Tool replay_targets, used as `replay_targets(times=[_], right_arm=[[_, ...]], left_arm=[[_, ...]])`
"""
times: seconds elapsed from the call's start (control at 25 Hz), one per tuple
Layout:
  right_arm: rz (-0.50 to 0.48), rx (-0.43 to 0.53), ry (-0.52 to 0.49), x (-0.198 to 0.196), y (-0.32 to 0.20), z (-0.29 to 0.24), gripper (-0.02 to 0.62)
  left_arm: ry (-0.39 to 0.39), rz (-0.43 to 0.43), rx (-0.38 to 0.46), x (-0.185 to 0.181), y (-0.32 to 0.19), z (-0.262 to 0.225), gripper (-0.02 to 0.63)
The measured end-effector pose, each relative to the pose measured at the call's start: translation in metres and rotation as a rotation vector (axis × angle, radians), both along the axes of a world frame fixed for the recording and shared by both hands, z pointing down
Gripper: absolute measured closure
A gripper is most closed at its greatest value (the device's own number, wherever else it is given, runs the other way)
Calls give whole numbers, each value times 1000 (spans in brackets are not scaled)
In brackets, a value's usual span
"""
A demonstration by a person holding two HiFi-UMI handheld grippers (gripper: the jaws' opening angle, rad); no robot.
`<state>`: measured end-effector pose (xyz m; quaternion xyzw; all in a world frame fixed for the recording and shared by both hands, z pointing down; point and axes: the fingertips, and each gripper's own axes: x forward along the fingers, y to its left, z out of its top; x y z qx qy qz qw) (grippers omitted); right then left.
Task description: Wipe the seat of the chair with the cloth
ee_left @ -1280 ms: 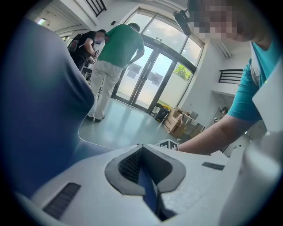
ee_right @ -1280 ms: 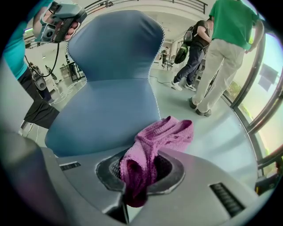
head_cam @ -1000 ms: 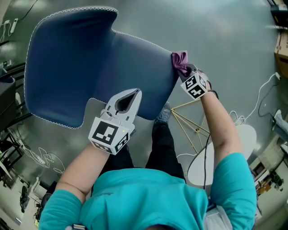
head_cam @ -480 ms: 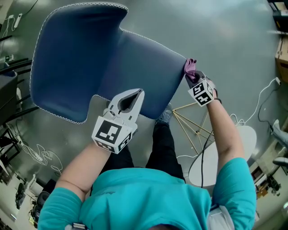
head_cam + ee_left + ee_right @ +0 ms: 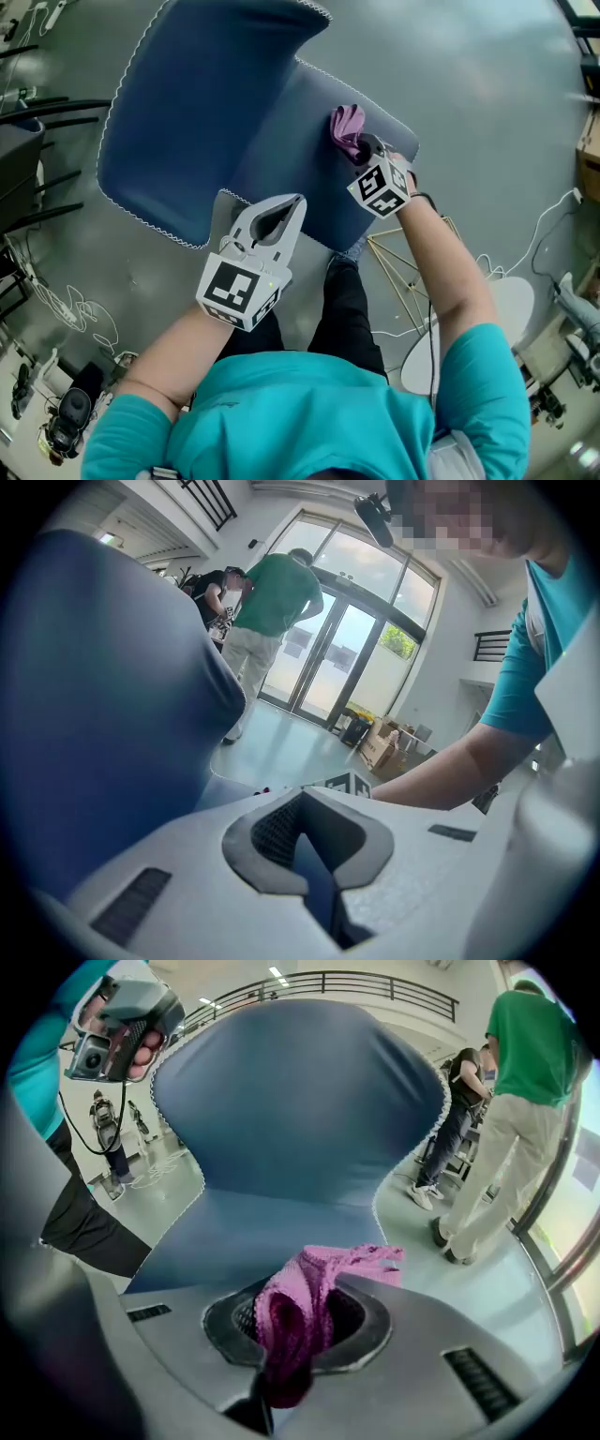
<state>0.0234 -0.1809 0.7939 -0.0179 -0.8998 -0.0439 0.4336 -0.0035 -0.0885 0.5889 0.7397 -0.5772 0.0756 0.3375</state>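
Beyond the right gripper's (image 5: pixel 364 150) jaws the way is open. The blue chair (image 5: pixel 206 122) fills the view ahead, its seat just under the tips and its waisted back (image 5: pixel 300 1110) rising behind. To the right of the jaws, past the chair, a person in a green shirt (image 5: pixel 527 1049) stands on the pale floor (image 5: pixel 487 94). A dark railing (image 5: pixel 328 979) runs high above.

Those jaws are clamped on the pink cloth (image 5: pixel 302 1309). It is a crumpled knit wad that bulges through the oval window and flops forward over the tips onto the seat (image 5: pixel 347 127).

The left gripper (image 5: pixel 289 204) sits at the seat's near edge with its jaws drawn together. They leave only a thin slit (image 5: pixel 302 829), and dark blue shows in it. We cannot tell whether the jaws pinch the edge. The chair back looms at the left of them. Glass doors (image 5: pixel 328 658) and cardboard boxes (image 5: pixel 380 747) lie far ahead.

The upholstery looks smooth and matte, edged with white zigzag stitching (image 5: pixel 141 217). Below the seat, thin pale rod legs (image 5: pixel 403 272) splay out, and loose cables (image 5: pixel 75 314) curl on the floor well to the left.
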Motion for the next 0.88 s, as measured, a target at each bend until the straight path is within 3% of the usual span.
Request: replay_targets(times=[0.2, 0.4, 0.64, 0.88], right_arm=[[-70, -5, -39, -93, 37, 4, 540], [-130, 7, -2, -152, 67, 23, 540], [-122, 13, 66, -170, 73, 42, 540], [-153, 19, 106, -165, 79, 50, 540]], left_arm=[[2, -13, 28, -29, 15, -10, 620], [28, -22, 51, -47, 27, -14, 620], [68, -52, 62, -56, 34, -17, 620], [72, -63, 53, -67, 36, -13, 620]])
